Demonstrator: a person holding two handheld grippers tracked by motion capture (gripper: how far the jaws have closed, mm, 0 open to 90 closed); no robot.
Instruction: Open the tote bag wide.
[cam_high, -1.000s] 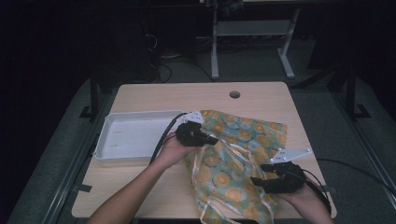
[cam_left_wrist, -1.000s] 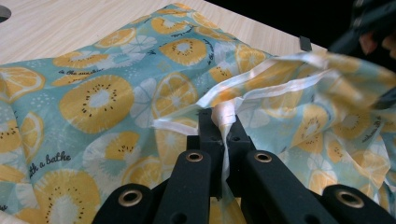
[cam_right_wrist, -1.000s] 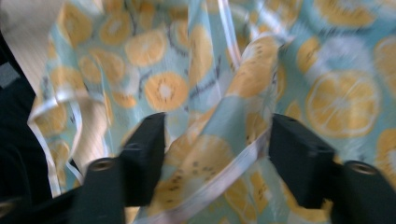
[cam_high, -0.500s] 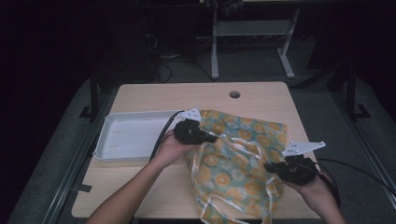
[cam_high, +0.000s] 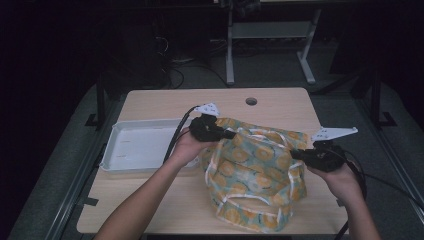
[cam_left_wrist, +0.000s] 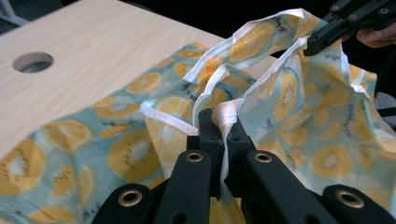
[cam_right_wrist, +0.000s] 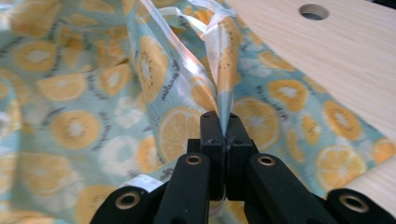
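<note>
A teal cloth bag (cam_high: 255, 172) printed with orange and yellow citrus slices, trimmed in white, lies on the wooden table (cam_high: 165, 200). My left gripper (cam_high: 231, 134) is shut on the bag's white-trimmed rim at its left side; in the left gripper view the rim (cam_left_wrist: 224, 112) is pinched between the closed jaws. My right gripper (cam_high: 296, 154) is shut on the rim at the bag's right side, with the cloth edge (cam_right_wrist: 224, 100) rising from its closed jaws. The bag (cam_left_wrist: 299, 93) hangs stretched between the two, and the right gripper (cam_left_wrist: 314, 44) grips its far corner.
A white shallow tray (cam_high: 140, 147) sits on the table's left half, just behind my left hand. A round cable hole (cam_high: 251, 101) is near the table's far edge. A metal stand (cam_high: 230, 55) rises beyond the table. Cables trail from both grippers.
My right gripper moved right from the bag's front to its right side and closed on the rim. The left gripper lifted slightly, and the bag's mouth is pulled wider between them.
</note>
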